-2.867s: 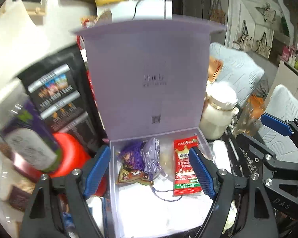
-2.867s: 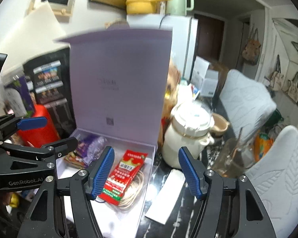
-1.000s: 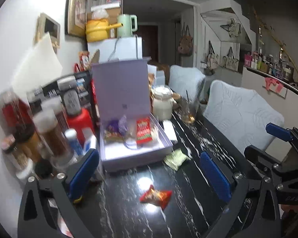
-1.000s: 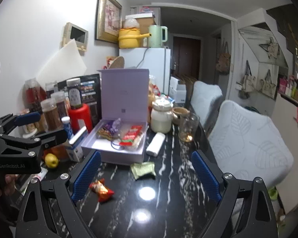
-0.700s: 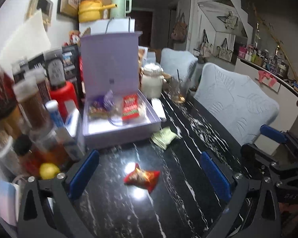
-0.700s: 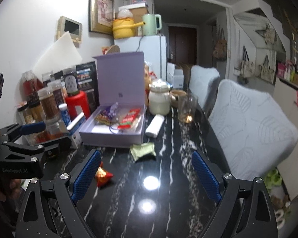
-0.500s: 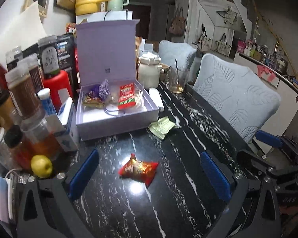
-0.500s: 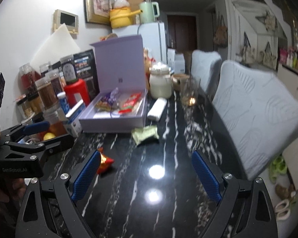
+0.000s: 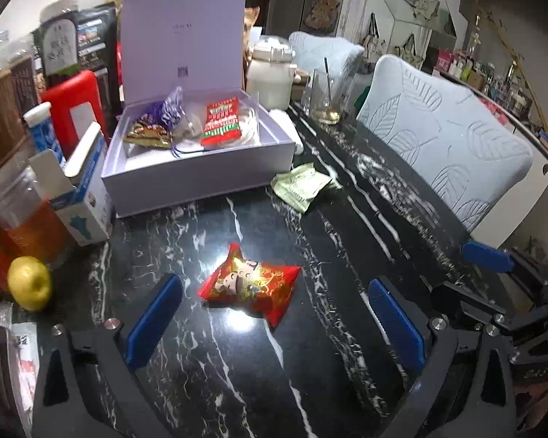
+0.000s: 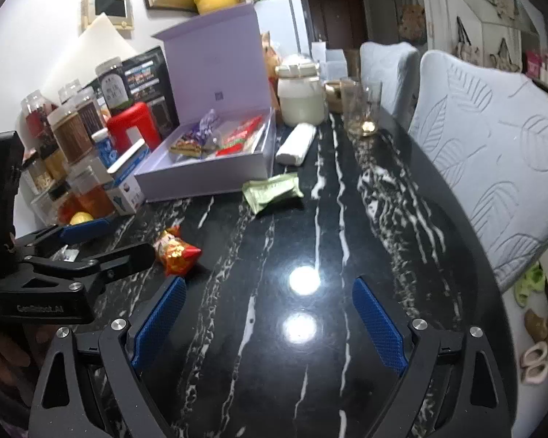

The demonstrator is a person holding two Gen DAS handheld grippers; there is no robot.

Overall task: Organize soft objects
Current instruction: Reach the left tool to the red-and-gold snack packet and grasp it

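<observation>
Both grippers have come down toward the black table since a second ago, and the lilac box, which sat far off then, now fills the upper part of each view.

What matters for the coming move is the red packet. It lies flat on the table straight ahead of the left gripper, just past its blue pads, with its long axis across the fingers — from one pad toward the other. The left fingers are wide apart, nothing between them yet. The right gripper is also spread wide and empty; from it the packet lies off to the left, beyond the left pad. So the left hand is nearer, I judge.

The green packet rests near the box's front corner, outside it. Only the right view shows the left gripper from the side, low over the table; only the left view shows the red packet centred.
</observation>
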